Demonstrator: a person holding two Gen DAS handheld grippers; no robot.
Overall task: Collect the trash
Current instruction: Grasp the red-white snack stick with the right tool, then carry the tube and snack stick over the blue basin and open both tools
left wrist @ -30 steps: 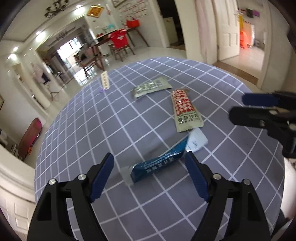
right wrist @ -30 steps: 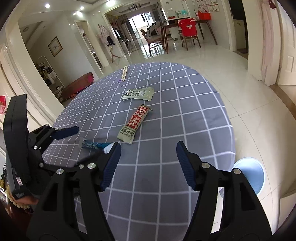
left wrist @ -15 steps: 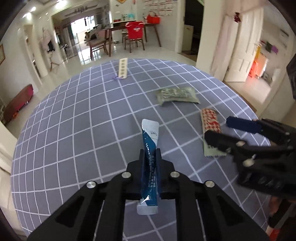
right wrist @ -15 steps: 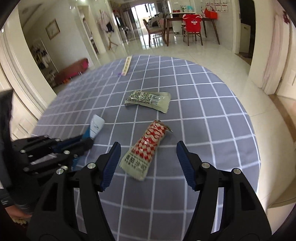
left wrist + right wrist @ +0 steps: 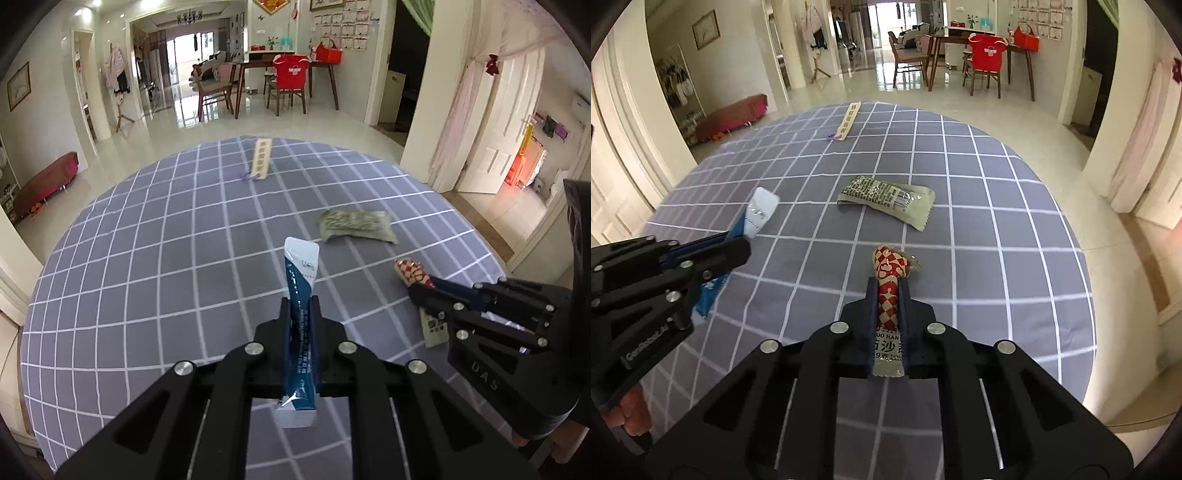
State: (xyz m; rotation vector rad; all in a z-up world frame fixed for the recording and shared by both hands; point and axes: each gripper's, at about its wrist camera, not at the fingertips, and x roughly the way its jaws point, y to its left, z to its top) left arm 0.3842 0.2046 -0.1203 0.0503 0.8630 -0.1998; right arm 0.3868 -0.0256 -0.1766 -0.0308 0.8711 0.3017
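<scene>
My left gripper [image 5: 300, 301] is shut on a blue and white sachet [image 5: 301, 273], held above the round table; it also shows in the right wrist view [image 5: 759, 214]. My right gripper [image 5: 888, 291] is shut on a red and white checked wrapper [image 5: 890, 273], which also shows in the left wrist view [image 5: 413, 273]. A pale green wrapper [image 5: 886, 197] lies flat on the grey checked tablecloth [image 5: 979, 221] beyond both grippers, also seen in the left wrist view [image 5: 356, 225].
A long beige tag with a purple loop [image 5: 260, 160] lies near the table's far edge. The table's right edge drops to tiled floor [image 5: 1126, 258]. A dining table and chairs [image 5: 288, 85] stand far behind.
My left gripper closed on the blue sachet and lifted it. My right gripper moved onto the red checked wrapper and shut on it.
</scene>
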